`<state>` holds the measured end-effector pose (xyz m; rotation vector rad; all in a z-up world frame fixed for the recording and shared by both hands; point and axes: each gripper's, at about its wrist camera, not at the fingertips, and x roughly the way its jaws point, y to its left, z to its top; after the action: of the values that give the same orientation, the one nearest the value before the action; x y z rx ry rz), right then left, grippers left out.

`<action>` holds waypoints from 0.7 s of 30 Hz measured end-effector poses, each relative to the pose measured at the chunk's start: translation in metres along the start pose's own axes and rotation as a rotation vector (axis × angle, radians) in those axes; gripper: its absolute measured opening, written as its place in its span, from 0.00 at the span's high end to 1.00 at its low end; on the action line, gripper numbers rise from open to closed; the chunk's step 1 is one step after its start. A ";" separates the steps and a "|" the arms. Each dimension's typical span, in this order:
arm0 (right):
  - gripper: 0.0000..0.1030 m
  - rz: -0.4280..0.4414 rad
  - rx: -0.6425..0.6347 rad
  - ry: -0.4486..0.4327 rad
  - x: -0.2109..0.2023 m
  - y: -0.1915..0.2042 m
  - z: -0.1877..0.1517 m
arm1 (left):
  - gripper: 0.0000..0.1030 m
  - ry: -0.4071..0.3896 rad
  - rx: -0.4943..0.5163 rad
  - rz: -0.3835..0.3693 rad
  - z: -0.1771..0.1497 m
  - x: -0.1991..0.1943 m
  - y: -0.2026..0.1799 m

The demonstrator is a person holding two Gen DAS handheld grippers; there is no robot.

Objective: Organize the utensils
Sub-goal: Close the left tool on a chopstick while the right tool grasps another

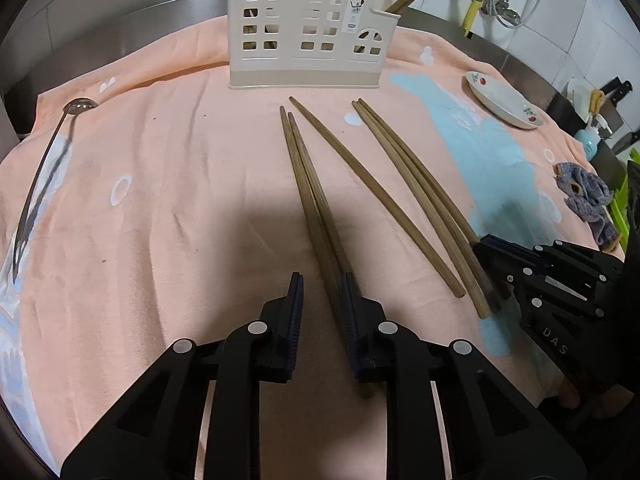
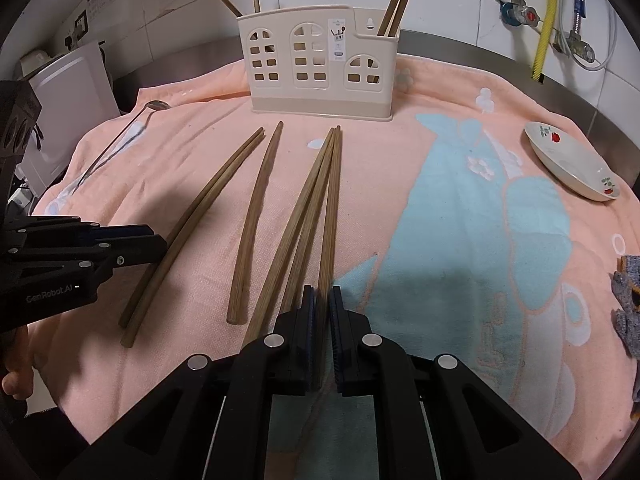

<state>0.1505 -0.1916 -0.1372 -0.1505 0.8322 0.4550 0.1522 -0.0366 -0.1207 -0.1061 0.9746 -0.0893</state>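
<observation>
Near the front edge of the towel-covered table (image 2: 460, 184): both grippers down on loose chopsticks.

Left gripper (image 1: 322, 288) fingers narrowed around a pair (image 1: 308, 184), contact on one pad only; right gripper (image 2: 323, 300) clamped on a bundle (image 2: 320, 200). One single stick (image 2: 256, 220) between, spoon (image 1: 44, 168) at left edge. Few sticks already in caddy (image 2: 320, 68); most still to go.

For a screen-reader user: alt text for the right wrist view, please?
The right gripper is shut on a wooden chopstick lying on a peach towel. More chopsticks lie to its left, before a cream utensil holder.
</observation>
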 end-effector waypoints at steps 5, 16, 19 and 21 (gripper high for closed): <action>0.93 -0.001 -0.003 -0.002 0.000 0.000 0.000 | 0.81 0.000 -0.006 0.015 -0.001 0.000 0.001; 0.93 -0.012 -0.003 -0.022 0.000 0.002 -0.002 | 0.81 -0.014 0.022 0.062 -0.004 0.006 -0.014; 0.93 -0.011 -0.003 -0.026 0.000 0.003 -0.003 | 0.82 -0.016 0.035 0.066 -0.003 0.006 -0.015; 0.93 -0.007 0.000 -0.030 0.000 0.002 -0.004 | 0.82 -0.016 0.033 0.060 -0.003 0.006 -0.014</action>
<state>0.1473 -0.1912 -0.1394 -0.1460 0.8023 0.4492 0.1529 -0.0513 -0.1253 -0.0470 0.9593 -0.0492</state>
